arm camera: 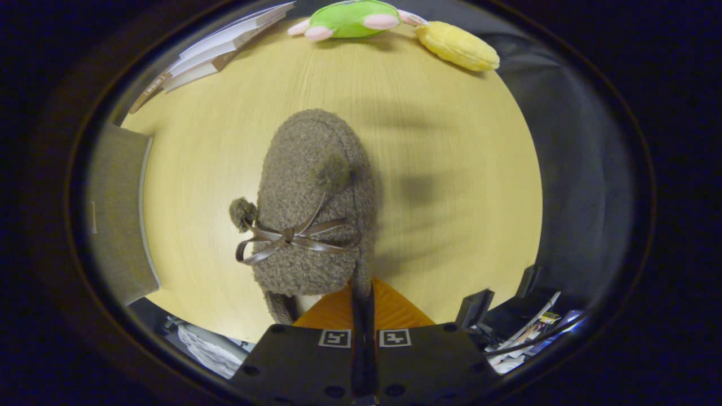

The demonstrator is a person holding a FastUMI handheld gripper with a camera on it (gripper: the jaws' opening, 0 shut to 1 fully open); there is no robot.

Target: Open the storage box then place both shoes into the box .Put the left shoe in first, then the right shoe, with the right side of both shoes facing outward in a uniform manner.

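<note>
A fuzzy brown shoe (313,197) with a thin ribbon bow and two pompoms hangs above the yellow wooden table (451,141), its toe pointing away from me. Its shadow falls on the table to the right. My gripper (361,293) is shut on the shoe's rim at the heel end, and the fingers stand almost together with the rim pinched between them. A grey fabric panel (115,214), seemingly part of the storage box, sits to the left of the shoe at the table's edge. I cannot tell which shoe of the pair this is.
A green and pink plush toy (350,20) and a yellow plush (458,46) lie at the table's far edge. A stack of white books or boards (217,48) rests at the far left. Dark cloth hangs to the right, with clutter below the near edge.
</note>
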